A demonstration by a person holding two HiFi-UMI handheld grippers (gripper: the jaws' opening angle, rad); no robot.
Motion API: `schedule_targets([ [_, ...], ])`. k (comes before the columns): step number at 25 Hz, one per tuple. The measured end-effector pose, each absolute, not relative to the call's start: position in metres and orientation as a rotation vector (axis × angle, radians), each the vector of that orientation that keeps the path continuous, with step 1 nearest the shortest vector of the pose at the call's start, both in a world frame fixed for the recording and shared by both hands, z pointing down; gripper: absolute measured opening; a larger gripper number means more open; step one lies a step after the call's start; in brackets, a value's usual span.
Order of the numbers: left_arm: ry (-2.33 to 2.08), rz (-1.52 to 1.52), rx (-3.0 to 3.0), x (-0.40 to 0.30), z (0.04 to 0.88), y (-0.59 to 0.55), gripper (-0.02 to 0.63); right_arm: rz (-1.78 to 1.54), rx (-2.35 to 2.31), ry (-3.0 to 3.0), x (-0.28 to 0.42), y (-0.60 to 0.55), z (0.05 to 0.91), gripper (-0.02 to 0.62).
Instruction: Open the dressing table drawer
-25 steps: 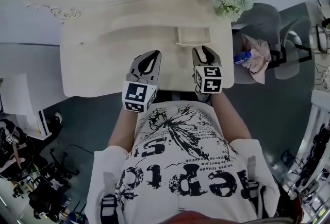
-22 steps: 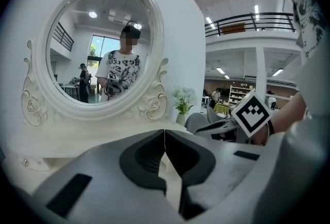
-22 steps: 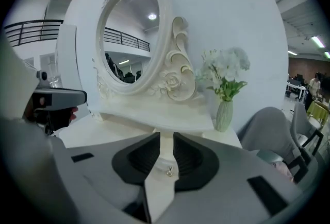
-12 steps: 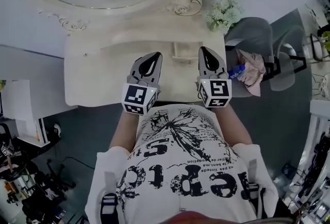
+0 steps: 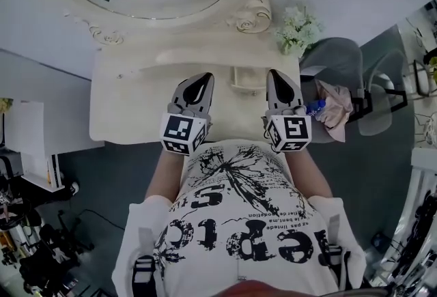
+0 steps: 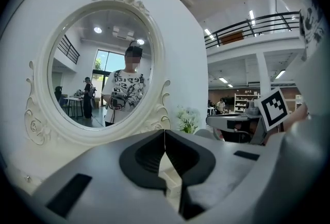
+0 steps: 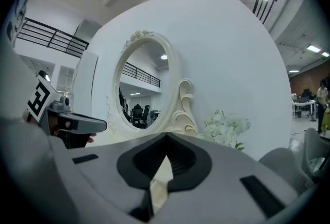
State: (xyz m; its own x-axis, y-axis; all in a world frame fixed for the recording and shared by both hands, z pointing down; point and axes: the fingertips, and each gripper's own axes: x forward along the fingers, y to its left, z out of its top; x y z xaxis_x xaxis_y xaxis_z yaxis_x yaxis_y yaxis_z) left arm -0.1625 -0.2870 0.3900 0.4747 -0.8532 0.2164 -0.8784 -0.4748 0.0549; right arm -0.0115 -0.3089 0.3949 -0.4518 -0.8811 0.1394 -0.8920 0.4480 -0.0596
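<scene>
- At the back of the dressing table (image 5: 130, 108), the small drawer (image 5: 247, 77) lies just ahead, between your grippers and nearer your right gripper (image 5: 276, 74).
- Both the right and the left gripper (image 5: 204, 78) have jaws pressed together on nothing.
- The drawer should slide toward you.

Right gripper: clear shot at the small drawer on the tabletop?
Probably yes. The right gripper hovers just right of the small drawer with nothing between them, though its jaws are shut and would need opening.
</scene>
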Motion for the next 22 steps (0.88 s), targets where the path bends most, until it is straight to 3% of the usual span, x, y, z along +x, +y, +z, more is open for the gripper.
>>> schedule_targets([
  [22, -1.559, 0.270, 2.537, -0.163, 0.391, -0.293, 0.020, 0.236, 1.522, -2.646, -0.020, -0.313, 0.406, 0.017],
])
